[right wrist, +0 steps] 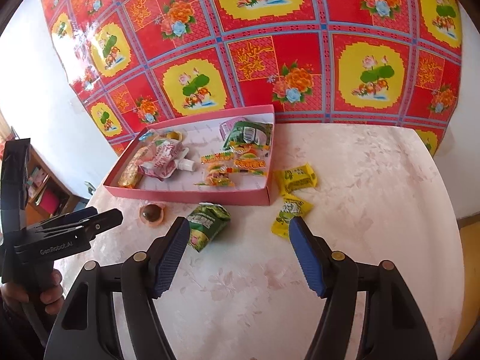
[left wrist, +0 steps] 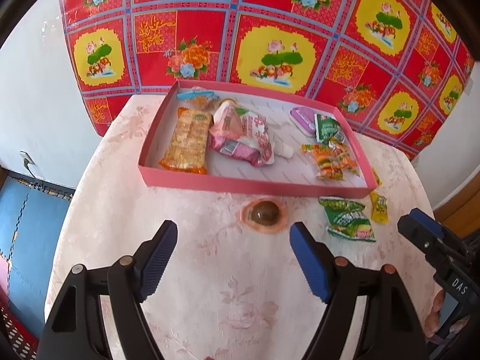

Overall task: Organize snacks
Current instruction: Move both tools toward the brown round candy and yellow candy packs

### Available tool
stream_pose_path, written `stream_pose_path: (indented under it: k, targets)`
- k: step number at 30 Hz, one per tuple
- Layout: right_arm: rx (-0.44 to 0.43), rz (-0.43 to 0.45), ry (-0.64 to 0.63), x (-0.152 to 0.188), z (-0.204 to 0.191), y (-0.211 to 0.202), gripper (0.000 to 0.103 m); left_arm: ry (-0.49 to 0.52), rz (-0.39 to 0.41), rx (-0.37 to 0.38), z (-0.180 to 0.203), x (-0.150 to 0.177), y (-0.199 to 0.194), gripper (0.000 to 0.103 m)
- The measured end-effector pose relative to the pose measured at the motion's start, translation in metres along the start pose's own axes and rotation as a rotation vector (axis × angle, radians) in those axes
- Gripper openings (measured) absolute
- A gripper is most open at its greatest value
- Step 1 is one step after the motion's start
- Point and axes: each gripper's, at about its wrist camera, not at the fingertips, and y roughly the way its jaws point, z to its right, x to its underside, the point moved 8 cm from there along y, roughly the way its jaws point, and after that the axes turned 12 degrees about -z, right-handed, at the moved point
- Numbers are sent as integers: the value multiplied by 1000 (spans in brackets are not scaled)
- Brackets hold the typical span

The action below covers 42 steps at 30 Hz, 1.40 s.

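Both claws stand released, gripping nothing. Just ahead of the left claw (left wrist: 232, 234) lies a round brown jelly cup (left wrist: 264, 214); before the right claw (right wrist: 240, 229), a green crinkly snack packet (right wrist: 208, 222) and yellow candy sachet (right wrist: 289, 214), outside the shallow pink cardboard box (right wrist: 192, 195) on the desk (right wrist: 375, 210).

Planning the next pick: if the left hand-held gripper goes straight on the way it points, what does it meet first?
Most likely the round brown jelly cup with the orange rim, centred ahead of the open left hand-held gripper on the pale floral tablecloth; depth is uncertain.

Both grippers are black plastic with ribbed blue fingers (left wrist: 159, 258), round metal rivets and white lettering.
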Motion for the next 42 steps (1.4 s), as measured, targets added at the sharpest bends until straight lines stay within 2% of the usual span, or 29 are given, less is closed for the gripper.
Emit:
stream_pose_path:
  k: [18, 29, 42]
  targets:
    - [28, -30, 48, 9, 22, 13, 70, 40, -30, 9, 22, 3, 31, 79]
    - [50, -61, 57, 0, 29, 34, 70, 75, -13, -3, 32, -7, 48, 64]
    - [146, -65, 63, -12, 42, 54, 68, 129, 47, -97, 39, -8, 53, 62]
